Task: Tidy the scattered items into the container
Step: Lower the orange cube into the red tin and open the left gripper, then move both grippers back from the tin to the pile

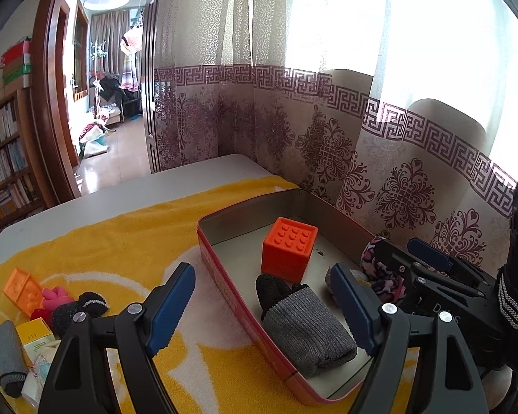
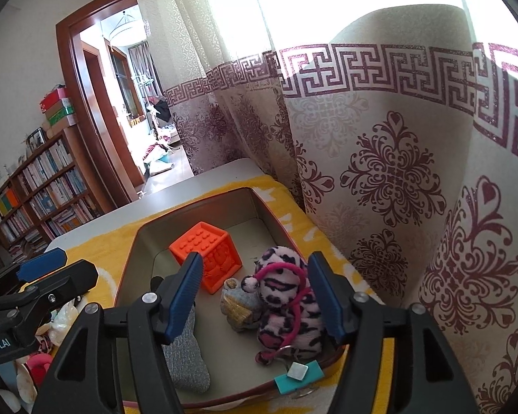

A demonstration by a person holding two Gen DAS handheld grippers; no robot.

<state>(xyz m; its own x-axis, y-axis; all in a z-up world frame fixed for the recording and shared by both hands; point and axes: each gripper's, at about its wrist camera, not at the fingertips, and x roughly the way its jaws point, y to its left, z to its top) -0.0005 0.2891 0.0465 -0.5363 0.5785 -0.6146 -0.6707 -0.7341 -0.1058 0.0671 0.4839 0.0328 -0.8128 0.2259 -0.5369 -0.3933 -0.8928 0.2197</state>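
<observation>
A red tin (image 1: 224, 215) lies open on the yellow towel (image 1: 121, 241). Inside it sit an orange studded cube (image 1: 288, 253) and a grey sock with a black toe (image 1: 307, 331). My left gripper (image 1: 262, 289) hangs open above the tin's near-left wall; the sock lies below, untouched by the pads. In the right wrist view a pink, white and black striped plush (image 2: 286, 303) lies in the tin (image 2: 148, 227) between the fingers of my right gripper (image 2: 255, 262), which is open, its left pad clear of the plush. A small grey and gold item (image 2: 238, 305) rests beside the plush.
Loose items lie on the towel at the near left: a light orange block (image 1: 22, 289), a pink toy (image 1: 55, 296), a black fuzzy item (image 1: 76, 307), a grey sock (image 1: 5, 355) and a yellow box (image 1: 34, 334). A patterned curtain (image 1: 397, 189) hangs close behind the tin.
</observation>
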